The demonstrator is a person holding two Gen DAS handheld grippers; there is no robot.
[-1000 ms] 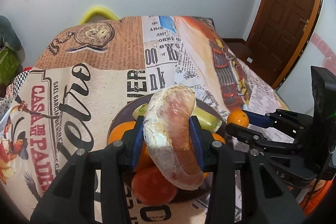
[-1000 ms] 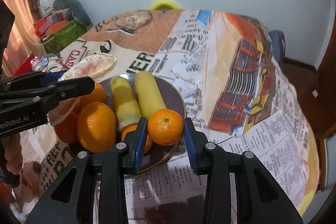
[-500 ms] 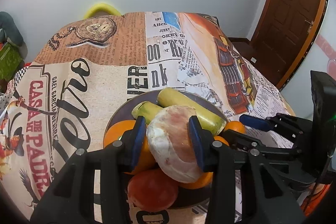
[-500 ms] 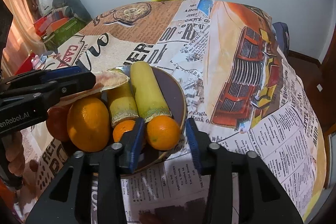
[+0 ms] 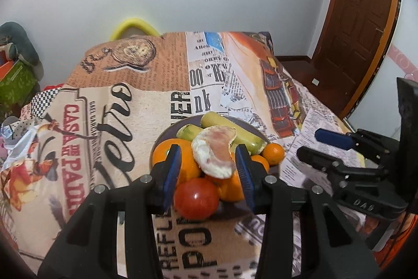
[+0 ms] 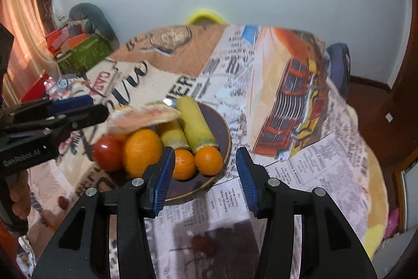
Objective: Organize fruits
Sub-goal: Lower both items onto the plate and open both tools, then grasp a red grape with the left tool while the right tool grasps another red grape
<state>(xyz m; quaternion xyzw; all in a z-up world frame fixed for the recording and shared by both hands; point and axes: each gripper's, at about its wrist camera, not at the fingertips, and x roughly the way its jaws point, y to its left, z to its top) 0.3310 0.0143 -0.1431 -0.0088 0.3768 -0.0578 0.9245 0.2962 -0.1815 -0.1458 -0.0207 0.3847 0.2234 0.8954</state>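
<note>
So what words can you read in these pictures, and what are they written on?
"CASA DE PADR": red letters on the tablecloth, cut off.
"JERRY": its newspaper print.
"REFLE" and "PO": its near edge, both cut off.
"GenRobot.AI": side of the left gripper.
Small newsprint columns: too small to read.

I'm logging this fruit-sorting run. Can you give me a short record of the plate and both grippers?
plate: dark, gold-rimmed, on printed tablecloth
on plate: tomato, oranges, mandarin, two yellow-green stalk pieces, peeled citrus segment on top
left gripper: open, pads seem clear of the segment
right gripper: jaws just opened, empty, short of the mandarin
</note>
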